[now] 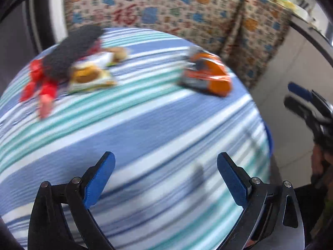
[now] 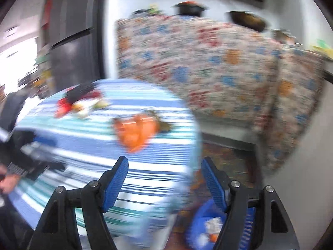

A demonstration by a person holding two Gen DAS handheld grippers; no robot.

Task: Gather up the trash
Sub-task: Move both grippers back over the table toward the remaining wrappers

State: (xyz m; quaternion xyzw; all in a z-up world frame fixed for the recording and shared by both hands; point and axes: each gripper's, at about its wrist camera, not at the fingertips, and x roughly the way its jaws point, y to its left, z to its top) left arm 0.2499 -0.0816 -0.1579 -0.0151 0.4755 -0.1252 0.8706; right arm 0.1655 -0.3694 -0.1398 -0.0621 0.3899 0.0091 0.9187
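Note:
An orange snack wrapper (image 1: 206, 75) lies on the round table with a blue, white and teal striped cloth (image 1: 145, 129). It shows blurred in the right wrist view (image 2: 135, 131). A burger-print wrapper (image 1: 91, 75) lies at the table's far left beside a red and black soft toy (image 1: 60, 62). My left gripper (image 1: 165, 162) is open and empty above the near part of the table. My right gripper (image 2: 164, 166) is open and empty at the table's right edge; it also shows in the left wrist view (image 1: 299, 98).
A patterned cloth (image 1: 166, 8) hangs behind the table. A blue basket (image 2: 210, 227) with scraps in it sits on the floor below the table's right edge. A dark door or cabinet (image 2: 75, 58) stands at the back left.

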